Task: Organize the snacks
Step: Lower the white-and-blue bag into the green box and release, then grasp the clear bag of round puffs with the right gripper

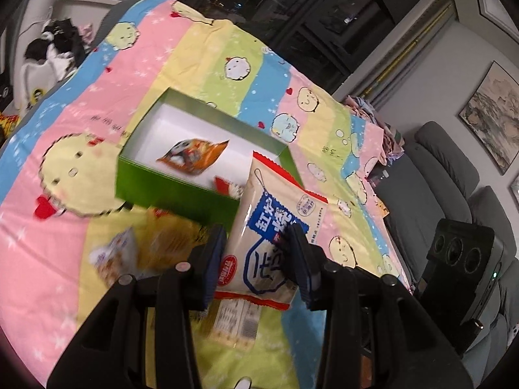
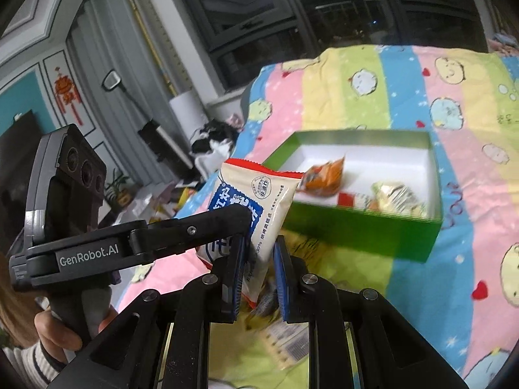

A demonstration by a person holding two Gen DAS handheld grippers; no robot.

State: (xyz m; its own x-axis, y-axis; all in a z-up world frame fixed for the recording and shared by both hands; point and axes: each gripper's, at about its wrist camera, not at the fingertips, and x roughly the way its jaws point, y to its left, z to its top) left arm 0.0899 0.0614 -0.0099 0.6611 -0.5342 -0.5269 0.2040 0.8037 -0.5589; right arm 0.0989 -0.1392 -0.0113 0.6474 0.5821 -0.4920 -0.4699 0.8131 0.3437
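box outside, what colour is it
Green outside, white inside; the box shows best in the right wrist view.

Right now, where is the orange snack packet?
In both wrist views the orange snack packet lies inside the green box on its white floor, beyond the cream packet held up in front.

Glossy plastic snack packet [image 1: 275, 227], matt green cardboard box [image 1: 175, 188], soft printed cloth [image 1: 97, 103]
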